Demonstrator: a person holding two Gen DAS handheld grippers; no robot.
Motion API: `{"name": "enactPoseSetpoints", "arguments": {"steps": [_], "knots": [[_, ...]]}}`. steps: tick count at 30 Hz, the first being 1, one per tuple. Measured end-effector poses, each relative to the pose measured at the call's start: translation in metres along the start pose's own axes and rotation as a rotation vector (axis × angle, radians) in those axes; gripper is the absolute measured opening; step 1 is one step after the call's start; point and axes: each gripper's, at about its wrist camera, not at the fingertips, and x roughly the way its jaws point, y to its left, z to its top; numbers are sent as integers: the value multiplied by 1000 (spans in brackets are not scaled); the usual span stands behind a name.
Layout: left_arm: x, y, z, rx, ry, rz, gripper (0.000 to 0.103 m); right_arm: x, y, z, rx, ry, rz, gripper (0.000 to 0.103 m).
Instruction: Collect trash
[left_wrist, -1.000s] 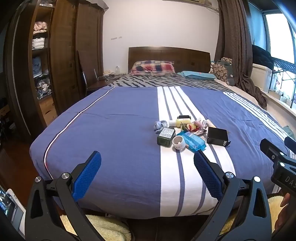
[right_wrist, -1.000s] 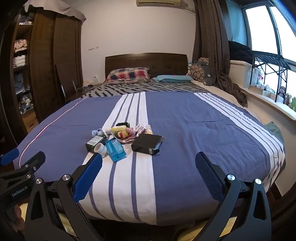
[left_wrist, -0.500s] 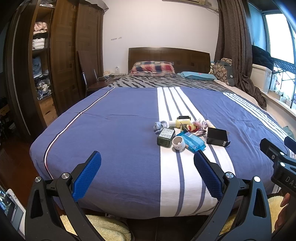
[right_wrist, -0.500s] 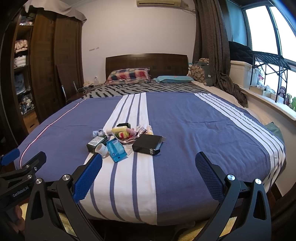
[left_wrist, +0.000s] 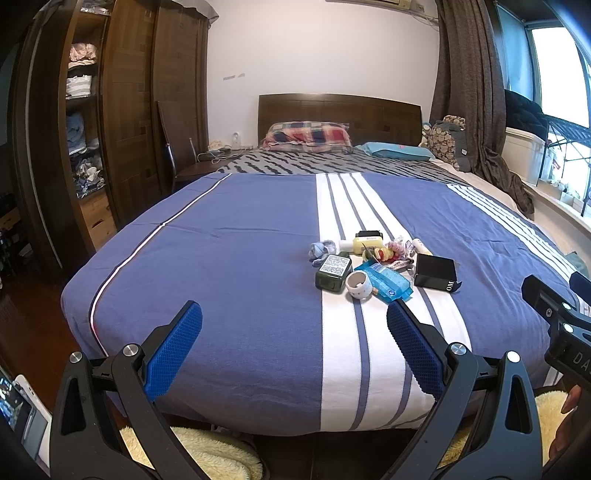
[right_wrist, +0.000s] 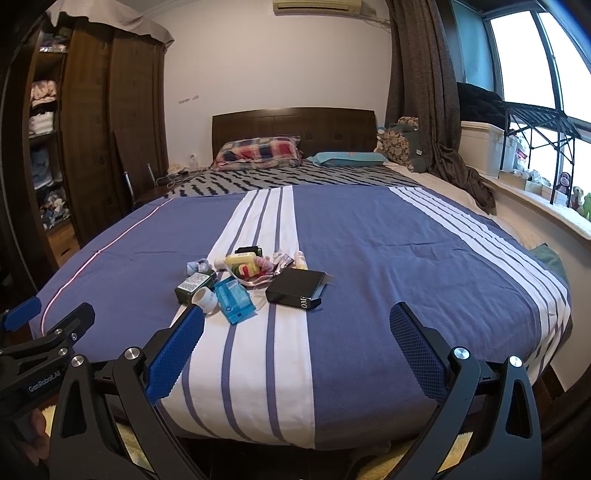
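Two grippers: both hang off the foot of the bed (left_wrist: 229, 258), fingers spread wide and holding nothing; left gripper (left_wrist: 294, 349), right gripper (right_wrist: 296, 347).
Change: almost none over the last second; the right wrist view shows the pile a shade lower and nearer, so the approach has barely begun and no item is collected yet.
Bed: blue cover with white stripes, filling both views; nothing on it has shifted.
Trash pile (left_wrist: 373, 264): at about 1 o'clock of the left gripper and 11 o'clock of the right, well apart from both, on the white stripe.
Black box (right_wrist: 297, 289): largest item, at the 3 o'clock edge of the pile, one flap open.
Blue packet (right_wrist: 234, 301): at the near edge, just beside a white tape roll (left_wrist: 358, 284).
Green bottle (left_wrist: 333, 271): lying on its side at 9 o'clock of the roll.
Hard to make out: the small coloured wrappers and tubes at the far side overlap; their number and kind cannot be told.
Cut off: no bin or bag appears in either view.
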Motion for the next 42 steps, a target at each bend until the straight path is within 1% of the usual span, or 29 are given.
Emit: {"name": "enactPoseSetpoints", "arguments": {"steps": [21,28,31,37,40,42], "knots": [[-2,4,-1,1,1,3,95,1,-3,-2,9,-5,1,100],[0,5,-2,-3,4,6,95,2,-3,-3,11,-3,2,100],[7,5,-5,-6,12,11,95,4,-5,-5,13,3,3,100],[28,3,-11,-1,56,9,95,26,-10,-11,27,50,0,100],[43,4,-15,2,86,-12,95,45,-17,-17,54,93,15,100],[55,5,-18,2,108,-28,95,58,-23,-21,67,110,8,100]]}}
